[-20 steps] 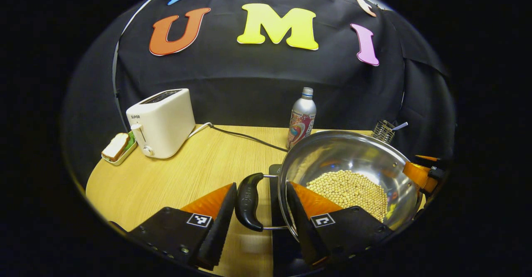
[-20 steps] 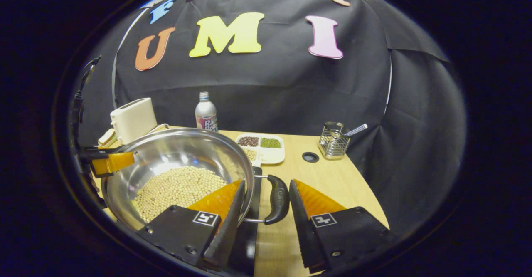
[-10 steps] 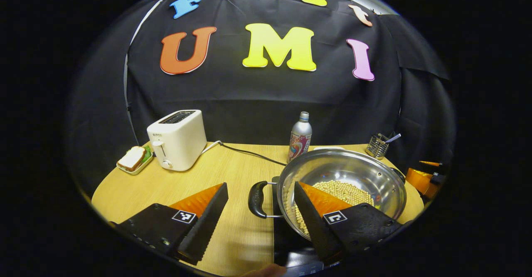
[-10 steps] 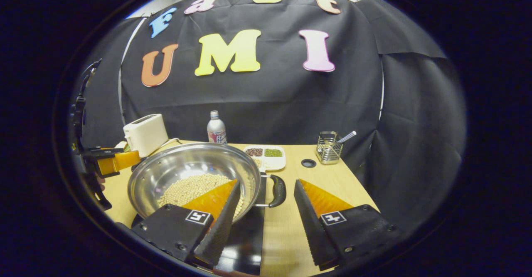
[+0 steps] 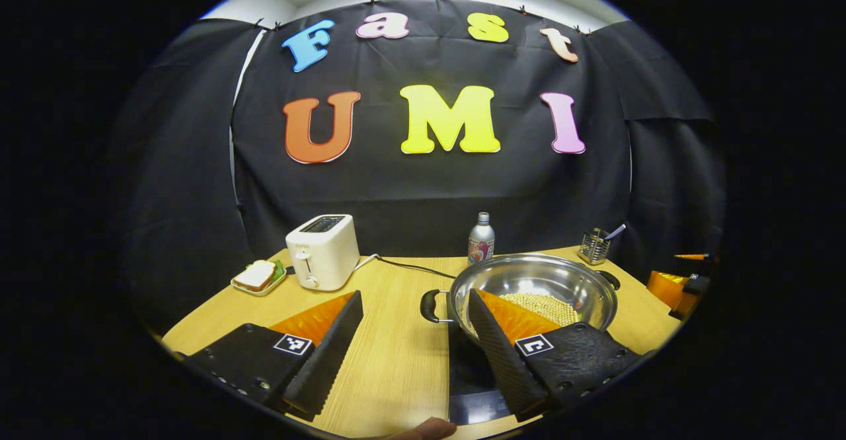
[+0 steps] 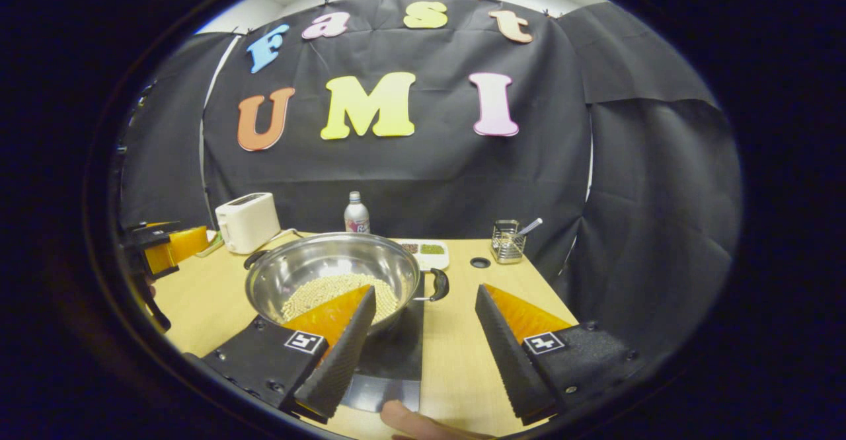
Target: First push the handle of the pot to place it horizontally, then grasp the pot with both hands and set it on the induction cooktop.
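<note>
A steel pot (image 5: 548, 275) holding pale beans (image 5: 545, 304) sits on the black induction cooktop (image 5: 470, 368). Its black side handles point left and right. In the left gripper view my left gripper (image 5: 415, 294) is open, a short way back from the pot's left handle (image 5: 429, 306); one finger overlaps the pot's front wall in the image. In the right gripper view my right gripper (image 6: 425, 289) is open too, with the pot (image 6: 317, 265) and its right handle (image 6: 439, 283) just beyond the fingertips, on the cooktop (image 6: 396, 341). Each gripper also appears at the other view's edge, the left gripper (image 6: 165, 248) and the right gripper (image 5: 674, 281).
On the wooden table (image 5: 390, 361) stand a white toaster (image 5: 324, 250) with its cord, a small dish with a sandwich (image 5: 258, 276), a bottle (image 5: 481, 238) and a wire holder (image 5: 593, 246). A sectioned tray of beans (image 6: 426, 250) lies behind the pot.
Both grippers have drawn back and away from the pot's handles, which lay between their fingers a second ago. The pot has stayed on the cooktop.
</note>
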Motion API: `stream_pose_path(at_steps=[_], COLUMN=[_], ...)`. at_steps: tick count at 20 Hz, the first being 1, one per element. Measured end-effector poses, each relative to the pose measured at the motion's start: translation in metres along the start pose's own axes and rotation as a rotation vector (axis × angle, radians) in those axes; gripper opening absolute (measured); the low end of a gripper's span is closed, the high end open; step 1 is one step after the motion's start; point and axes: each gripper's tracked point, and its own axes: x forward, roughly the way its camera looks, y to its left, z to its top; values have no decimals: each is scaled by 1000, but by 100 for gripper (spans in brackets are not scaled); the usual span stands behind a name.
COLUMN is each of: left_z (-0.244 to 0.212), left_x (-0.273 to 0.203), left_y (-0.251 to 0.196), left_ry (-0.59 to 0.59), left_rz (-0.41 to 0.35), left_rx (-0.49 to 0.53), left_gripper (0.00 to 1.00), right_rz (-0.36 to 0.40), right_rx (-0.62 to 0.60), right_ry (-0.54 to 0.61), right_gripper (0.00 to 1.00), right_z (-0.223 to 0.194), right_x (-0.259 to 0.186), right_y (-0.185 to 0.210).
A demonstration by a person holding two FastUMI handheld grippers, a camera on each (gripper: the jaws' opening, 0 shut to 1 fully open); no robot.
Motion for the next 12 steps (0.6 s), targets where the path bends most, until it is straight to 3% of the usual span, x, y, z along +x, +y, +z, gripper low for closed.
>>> stream_pose_path(at_steps=[8, 12], left_z=[13, 16], left_x=[-79, -121], left_y=[-6, 14], left_ry=[-170, -153], left_rz=[0, 48], left_rx=[-21, -20], left_gripper=[96, 96], right_rz=[-13, -29], right_rx=[-4, -22], right_ry=[-198, -293], right_gripper=[94, 95], right_z=[27, 50], right_x=[-77, -127], right_y=[-3, 0])
